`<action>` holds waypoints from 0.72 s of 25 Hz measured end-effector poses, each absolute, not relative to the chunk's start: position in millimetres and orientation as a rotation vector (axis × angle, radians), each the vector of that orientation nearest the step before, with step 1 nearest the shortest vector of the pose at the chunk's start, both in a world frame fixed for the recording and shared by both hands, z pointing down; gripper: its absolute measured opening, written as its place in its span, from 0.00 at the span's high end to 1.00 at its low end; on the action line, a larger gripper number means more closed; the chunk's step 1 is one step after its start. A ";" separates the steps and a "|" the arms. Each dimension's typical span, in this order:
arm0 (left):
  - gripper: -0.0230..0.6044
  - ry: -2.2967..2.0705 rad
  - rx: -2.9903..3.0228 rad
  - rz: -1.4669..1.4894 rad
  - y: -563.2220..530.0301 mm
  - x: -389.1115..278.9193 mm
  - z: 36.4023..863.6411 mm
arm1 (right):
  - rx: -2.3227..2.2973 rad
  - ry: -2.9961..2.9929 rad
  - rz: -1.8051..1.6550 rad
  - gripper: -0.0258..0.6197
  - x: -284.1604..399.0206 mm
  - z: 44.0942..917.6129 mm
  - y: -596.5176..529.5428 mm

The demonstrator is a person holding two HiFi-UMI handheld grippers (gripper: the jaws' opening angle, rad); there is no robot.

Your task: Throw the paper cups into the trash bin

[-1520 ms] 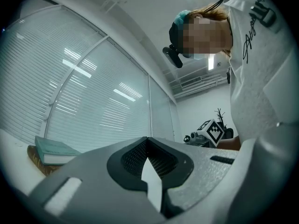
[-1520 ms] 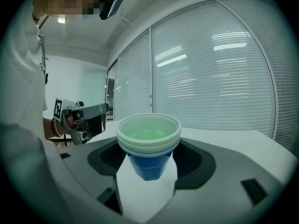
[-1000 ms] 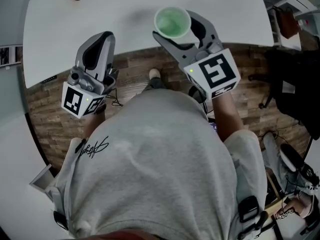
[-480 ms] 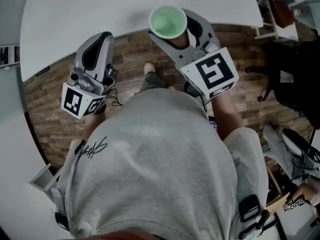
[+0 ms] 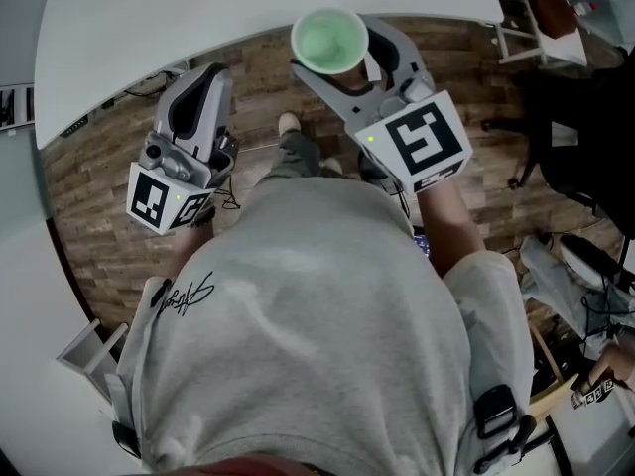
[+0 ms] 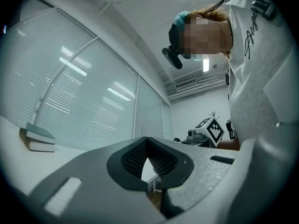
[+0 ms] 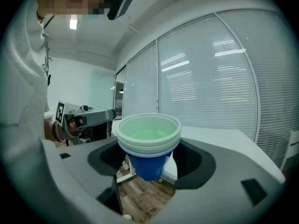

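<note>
Since 1 second ago the white table [image 5: 198, 8] has slid toward the top of the head view. More brown plank floor [image 5: 99, 196] now shows between its curved edge and both tools. The cups, which hung over the tabletop's edge, now hang over floor just off that edge.

I see the right gripper [image 5: 342, 53] clamping the stack of paper cups [image 7: 148, 143]. Its 2 grey, grainy plastic jaws are spread only as wide as the stack and press its sides below the rims, through dark scooped pads. The stack stands upright, mouth up. It has a pale green inside, thin rolled rims nested 1 over another, and a smooth blue tapered wall at the bottom. I count at least 3 rims; the exact number I cannot settle.

The left gripper [image 6: 147, 146] has nothing in it. Its 2 jaws are together, the ribbed black pads meeting at the tips with only a small wedge of gap below. It sits off the table's edge, over floor, apart from the right one.

On the table's far part lie 2 books [image 6: 39, 139], stacked flat. Beyond the table, slatted blinds [image 7: 210, 78] cover the glass. The wearer's grey shirt [image 5: 298, 315] fills the lower head view and hides the floor nearest the table's side.
</note>
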State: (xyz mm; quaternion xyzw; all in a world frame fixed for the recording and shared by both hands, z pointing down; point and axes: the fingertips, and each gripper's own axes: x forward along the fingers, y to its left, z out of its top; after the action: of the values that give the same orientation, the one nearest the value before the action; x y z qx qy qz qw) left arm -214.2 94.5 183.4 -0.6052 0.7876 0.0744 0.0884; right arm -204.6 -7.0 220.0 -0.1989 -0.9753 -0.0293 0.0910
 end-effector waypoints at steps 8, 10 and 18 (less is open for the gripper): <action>0.97 2.288 -1.894 0.240 87.4 -196.9 181.1 | -0.504 -2.919 -0.089 0.48 -183.9 214.8 -9.9; 0.97 2.258 -1.937 0.245 84.4 -195.7 178.6 | -0.460 -2.931 -0.081 0.48 -180.3 211.4 -11.6; 0.97 2.118 -2.113 0.249 60.9 -188.1 177.6 | -0.267 -2.968 -0.053 0.48 -164.0 204.1 -25.5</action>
State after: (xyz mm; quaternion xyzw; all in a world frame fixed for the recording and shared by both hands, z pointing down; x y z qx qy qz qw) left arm -188.1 60.9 177.6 -0.7021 0.7038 0.0828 0.0697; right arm -164.0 -25.5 204.1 -0.0894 -0.9926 -0.0177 0.0807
